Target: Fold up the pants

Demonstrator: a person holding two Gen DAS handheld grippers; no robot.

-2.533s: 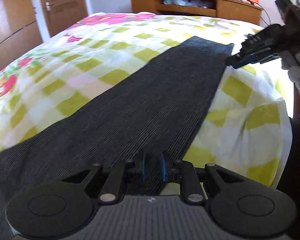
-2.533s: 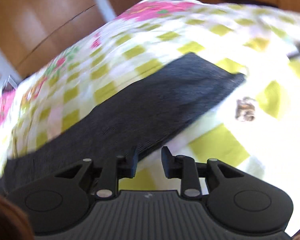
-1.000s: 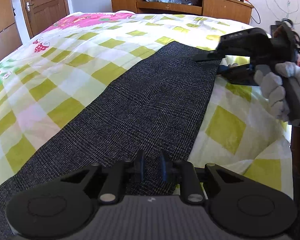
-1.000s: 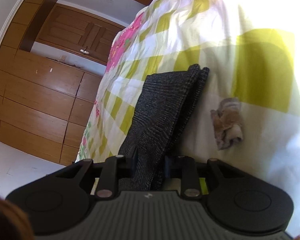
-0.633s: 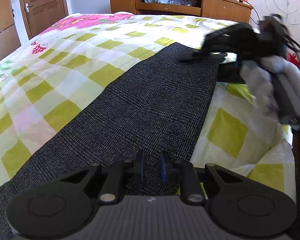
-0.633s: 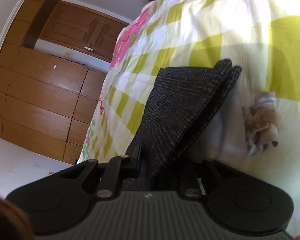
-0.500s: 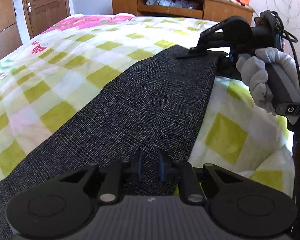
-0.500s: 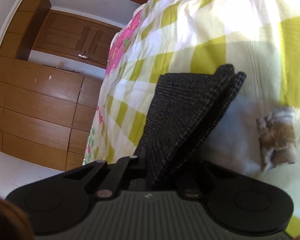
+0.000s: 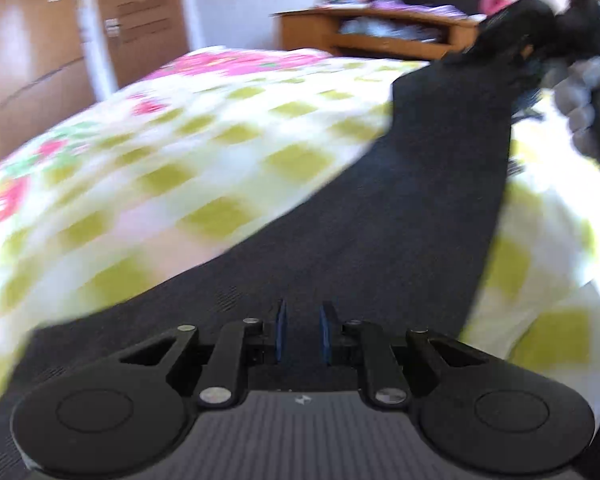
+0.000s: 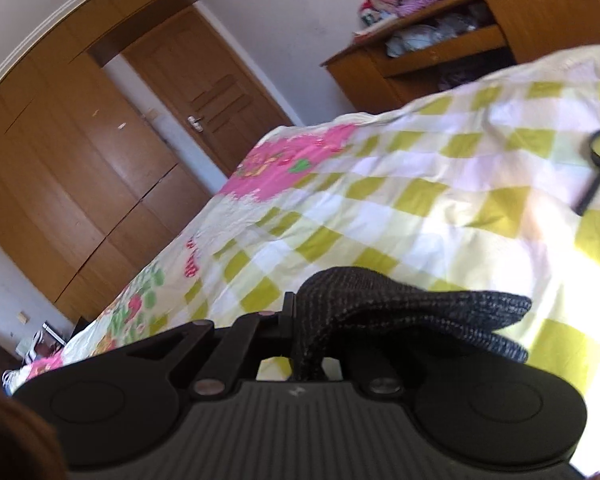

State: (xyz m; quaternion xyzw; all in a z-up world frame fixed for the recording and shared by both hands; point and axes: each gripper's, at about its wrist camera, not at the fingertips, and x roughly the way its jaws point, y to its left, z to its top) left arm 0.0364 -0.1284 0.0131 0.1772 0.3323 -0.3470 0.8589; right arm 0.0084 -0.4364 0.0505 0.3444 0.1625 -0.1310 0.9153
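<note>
In the left wrist view the left tongs [image 9: 302,334] sat low over the near end of the pants [image 9: 400,216], their blue pads [image 9: 280,332] a narrow gap apart with dark cloth between them — whether they actually pinched it could not be told through the blur. From there the pants ran as one long dark band across the bed [image 9: 204,168], up to the right tongs [image 9: 496,46] at the far end, where a gloved hand [image 9: 580,112] gripped the handle.

In the right wrist view the right tongs [image 10: 312,336] were pressed together on the pants [image 10: 412,312], the cloth bunched at the fingers and its folded edge drooping to the right, lifted clear of the checked sheet (yellow and white, with pink flowers toward the far side). Farther out on the bed [image 10: 380,208] lay a magnifier [image 10: 598,160], well apart from the cloth. Beyond the bed stood a door [image 10: 216,100], a wardrobe [image 10: 72,184] and a wooden shelf [image 10: 480,32] piled with clothes.
</note>
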